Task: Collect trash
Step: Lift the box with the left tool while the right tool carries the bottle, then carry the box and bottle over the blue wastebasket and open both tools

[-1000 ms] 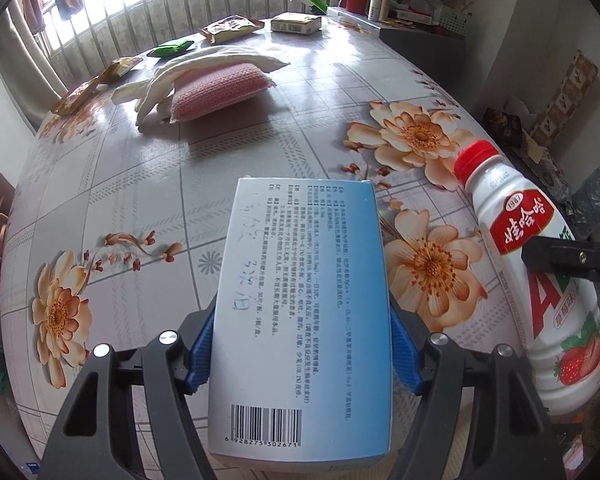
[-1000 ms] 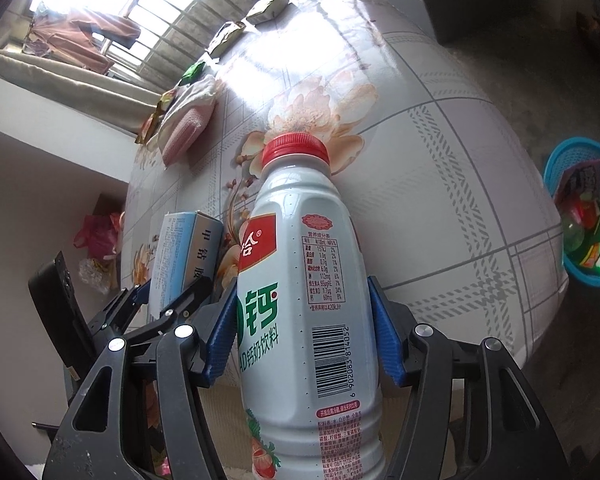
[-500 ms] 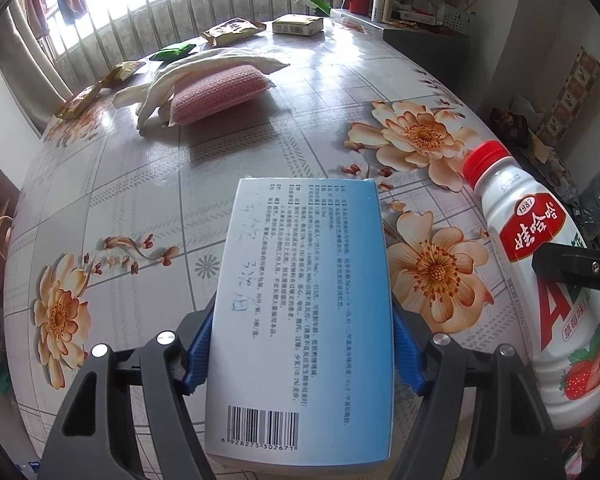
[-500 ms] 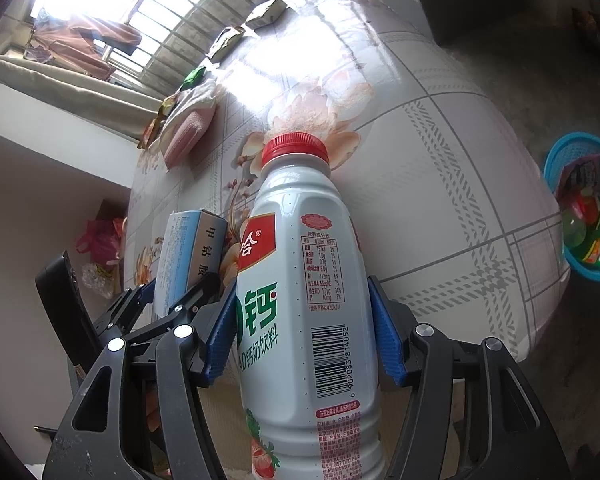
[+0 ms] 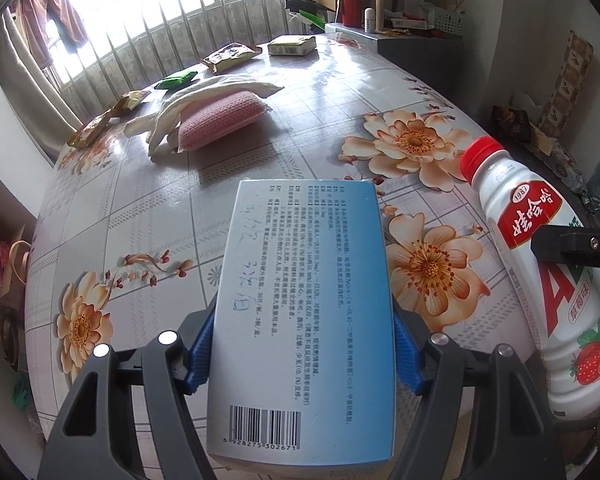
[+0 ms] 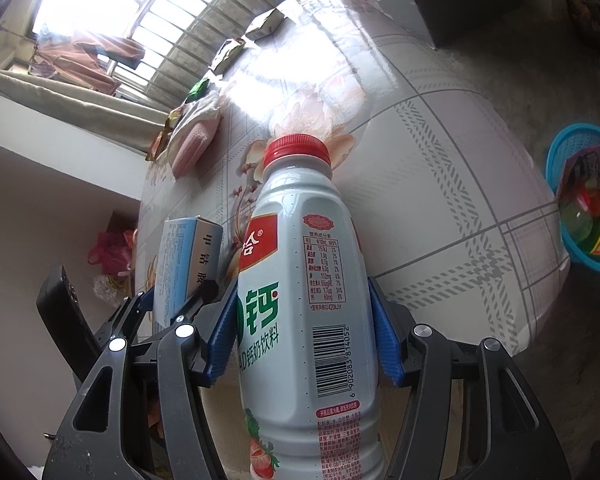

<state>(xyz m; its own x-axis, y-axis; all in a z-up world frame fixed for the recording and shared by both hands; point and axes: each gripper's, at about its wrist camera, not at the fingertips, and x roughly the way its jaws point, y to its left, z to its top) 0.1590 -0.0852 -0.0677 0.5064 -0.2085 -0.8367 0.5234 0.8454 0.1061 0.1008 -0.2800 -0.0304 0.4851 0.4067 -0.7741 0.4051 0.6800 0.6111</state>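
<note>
My left gripper [image 5: 302, 354] is shut on a pale blue medicine box [image 5: 304, 312] with a barcode, its blue pads [image 5: 200, 350] pressing both long sides above the flowered table [image 5: 148, 208]. My right gripper [image 6: 302, 334] is shut on a white drink bottle [image 6: 304, 280] with a red cap and strawberry label. In the left wrist view that bottle [image 5: 540, 272] hangs at the right with a black finger [image 5: 572, 246] across it. In the right wrist view the box [image 6: 188, 260] and the left gripper [image 6: 168, 308] sit close at the left.
A blue basket [image 6: 584, 196] holding wrappers stands on the floor past the table's right edge. On the far table lie a pink cushion [image 5: 220, 124], a white cloth [image 5: 204, 100], several snack packets [image 5: 228, 56] and a small carton [image 5: 292, 45]. A barred window runs behind.
Both views have tilted slightly, so the table's far side sits a little lower in the left wrist view. Both grips stay as they were.
</note>
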